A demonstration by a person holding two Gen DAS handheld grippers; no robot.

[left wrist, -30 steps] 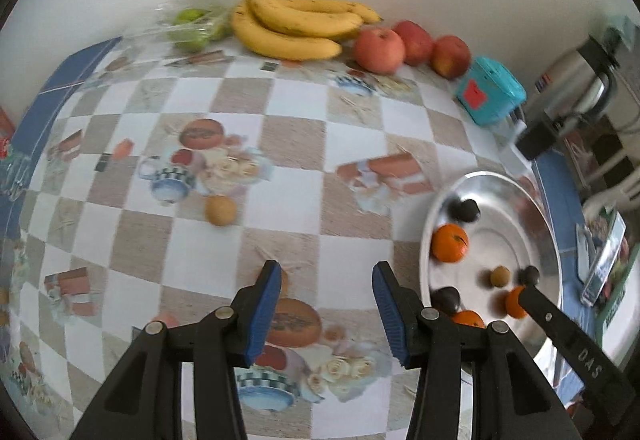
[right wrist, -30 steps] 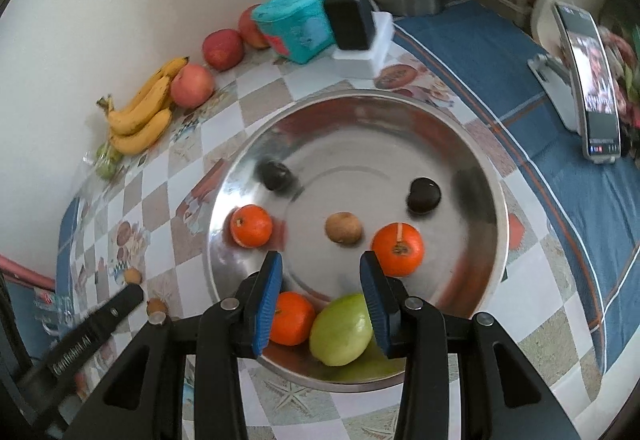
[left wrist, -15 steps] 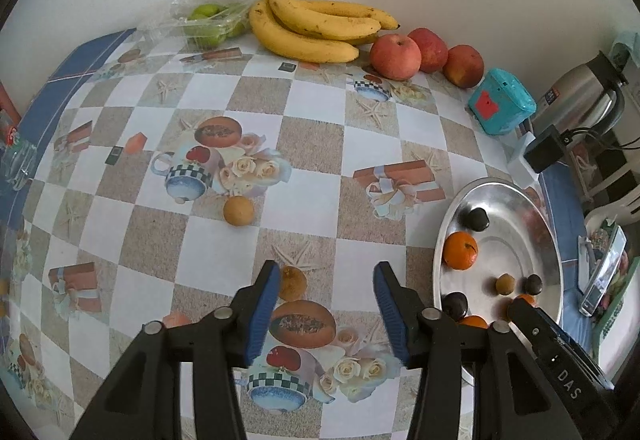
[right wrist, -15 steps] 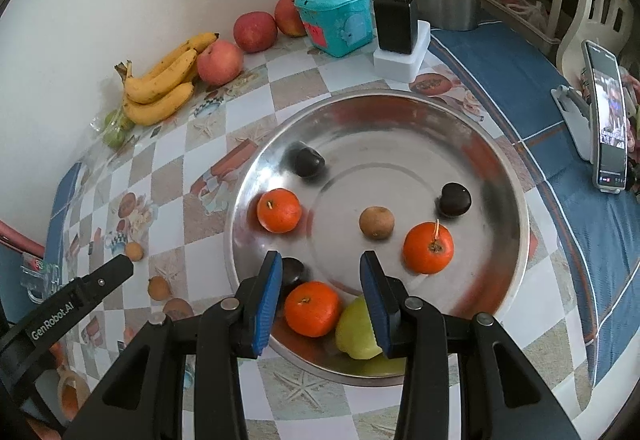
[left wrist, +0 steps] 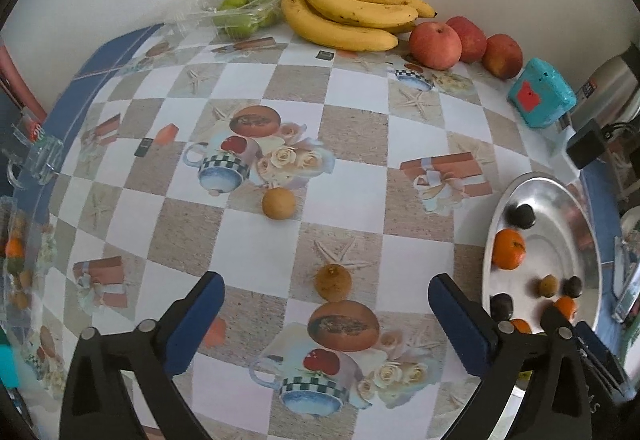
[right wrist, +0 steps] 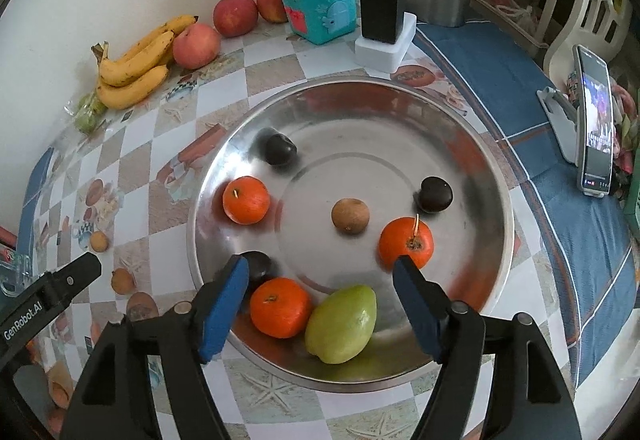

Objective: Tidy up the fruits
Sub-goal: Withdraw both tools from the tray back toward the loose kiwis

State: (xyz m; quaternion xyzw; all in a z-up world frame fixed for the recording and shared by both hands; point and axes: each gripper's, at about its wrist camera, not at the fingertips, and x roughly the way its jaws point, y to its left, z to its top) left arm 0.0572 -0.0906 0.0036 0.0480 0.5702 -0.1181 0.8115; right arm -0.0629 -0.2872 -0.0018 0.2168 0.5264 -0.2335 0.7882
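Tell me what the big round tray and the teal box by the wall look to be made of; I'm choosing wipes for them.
The big round tray looks like polished metal, probably stainless steel: silvery, glossy, with blurred reflections of the fruit. The teal box looks like moulded plastic with a soft sheen, rounded edges and printed pictures on its sides. Neither can be confirmed by look alone.

- Your left wrist view looks steeply down past its fingers (left wrist: 200,316) at the checkered counter (left wrist: 352,196), facing the back wall.
- Your right wrist view hangs close above the steel tray (right wrist: 472,144), angled down.
- Both views share the tray, the bananas (left wrist: 348,16) and the apples (right wrist: 234,16).
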